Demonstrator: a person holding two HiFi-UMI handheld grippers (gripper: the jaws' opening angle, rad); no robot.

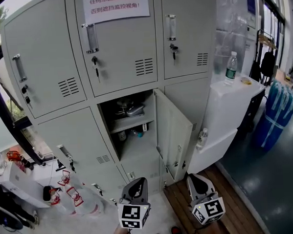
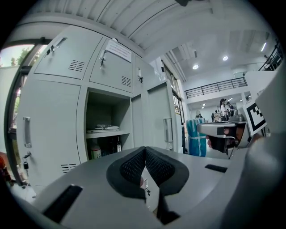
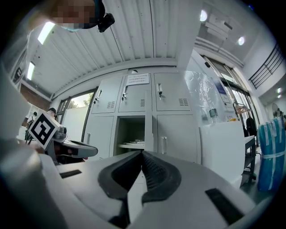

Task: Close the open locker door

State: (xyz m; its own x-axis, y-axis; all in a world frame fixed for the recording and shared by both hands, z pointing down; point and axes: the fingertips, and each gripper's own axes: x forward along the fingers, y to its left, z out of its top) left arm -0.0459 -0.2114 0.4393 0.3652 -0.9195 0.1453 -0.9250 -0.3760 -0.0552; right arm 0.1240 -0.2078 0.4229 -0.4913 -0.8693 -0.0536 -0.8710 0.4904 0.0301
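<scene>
**Locker door open; both claws shut & empty**

We're facing the grey locker bank (image 1: 46,70). The open locker (image 1: 138,144) is in the middle column, right under the top row. Its door (image 1: 174,132) hangs on the compartment's right side & swings out toward us. We see its inner face in the head view & it's nearly edge-on in the right gripper view. Inside there's a shelf (image 1: 132,122) w/ a few items on it & more below, too small for us to name.

Left gripper (image 2: 144,150): pads pressed together, nothing betw. them. Right gripper (image 3: 142,154): same, jaws closed, nothing held. In the head view both sit low, side by side, pointing at the lockers. They're well apart from the door & neither touches it.

A paper notice (image 1: 116,5) is stuck on the top middle door. Right of the lockers stands a white cabinet (image 1: 225,115) w/ a water bottle (image 1: 230,68) on top.
</scene>
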